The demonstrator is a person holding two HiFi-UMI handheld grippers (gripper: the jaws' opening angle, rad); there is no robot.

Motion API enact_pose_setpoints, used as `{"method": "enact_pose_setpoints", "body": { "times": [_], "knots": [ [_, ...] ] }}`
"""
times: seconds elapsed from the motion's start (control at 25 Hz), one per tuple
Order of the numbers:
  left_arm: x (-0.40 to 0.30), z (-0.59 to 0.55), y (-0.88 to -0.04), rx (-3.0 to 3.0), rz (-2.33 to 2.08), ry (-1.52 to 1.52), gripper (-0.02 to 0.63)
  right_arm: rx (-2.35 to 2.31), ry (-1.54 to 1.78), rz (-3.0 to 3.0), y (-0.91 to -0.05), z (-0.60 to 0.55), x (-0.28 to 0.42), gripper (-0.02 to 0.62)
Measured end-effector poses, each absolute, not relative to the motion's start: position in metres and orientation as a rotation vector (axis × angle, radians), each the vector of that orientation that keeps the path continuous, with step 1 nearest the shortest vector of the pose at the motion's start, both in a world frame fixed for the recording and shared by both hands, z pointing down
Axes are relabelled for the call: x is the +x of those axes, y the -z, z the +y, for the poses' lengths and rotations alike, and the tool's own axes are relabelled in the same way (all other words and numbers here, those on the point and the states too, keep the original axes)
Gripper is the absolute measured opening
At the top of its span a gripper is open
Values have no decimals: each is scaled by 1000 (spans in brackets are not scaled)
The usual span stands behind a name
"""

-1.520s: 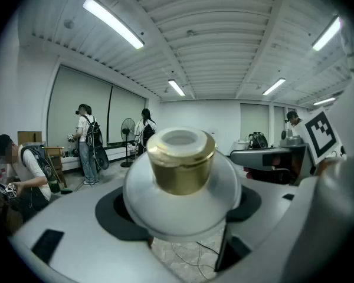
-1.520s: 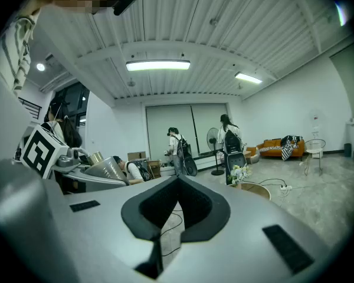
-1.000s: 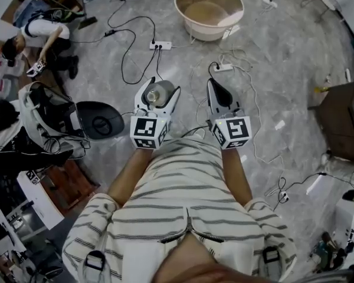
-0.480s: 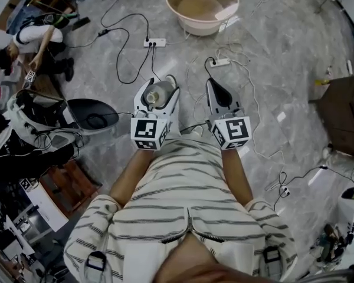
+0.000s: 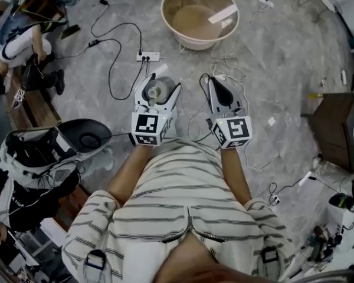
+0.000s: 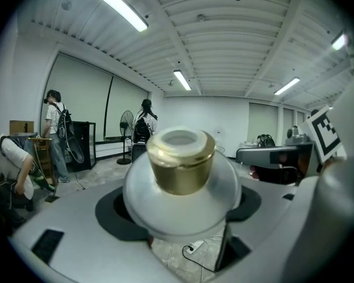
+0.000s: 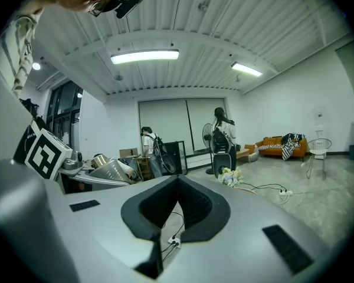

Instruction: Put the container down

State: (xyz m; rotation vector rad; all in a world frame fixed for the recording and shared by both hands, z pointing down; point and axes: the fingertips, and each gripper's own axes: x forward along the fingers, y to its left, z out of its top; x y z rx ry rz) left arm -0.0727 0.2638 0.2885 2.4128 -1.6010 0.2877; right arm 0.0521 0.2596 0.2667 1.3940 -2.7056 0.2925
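The container (image 5: pixel 157 90) is a frosted, rounded jar with a gold cap. My left gripper (image 5: pixel 158 89) is shut on it and carries it at chest height above the floor. In the left gripper view the container (image 6: pixel 180 181) fills the middle, cap pointing away, with the dark pads (image 6: pixel 115 208) of my left gripper (image 6: pixel 180 208) pressed on its sides. My right gripper (image 5: pixel 218 86) hangs level beside it, shut, with nothing in it. In the right gripper view, the right gripper (image 7: pixel 177 184) shows its pad tips meeting.
A beige basin (image 5: pixel 172 21) stands on the marble floor ahead. A white power strip (image 5: pixel 148 56) and looping cables lie between it and the grippers. A dark cabinet (image 5: pixel 336 128) stands at the right. A black round object (image 5: pixel 87 136) and a crouching person (image 5: pixel 17 46) are at the left.
The floor has shifted under the grippers: the basin and power strip now lie closer ahead of them. The left gripper still holds the container; both grippers keep their pose.
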Motion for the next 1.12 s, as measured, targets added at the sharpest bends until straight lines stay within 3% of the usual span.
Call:
{"method": "enact_pose_setpoints", "body": {
  "times": [0.56, 1.12],
  "knots": [
    [-117, 47, -275, 2483, -1448, -330, 331, 1505, -303, -2613, -246, 52, 1, 9],
    [-105, -37, -328, 2415, -1378, -437, 331, 1486, -387, -2562, -285, -35, 5, 9]
  ]
}}
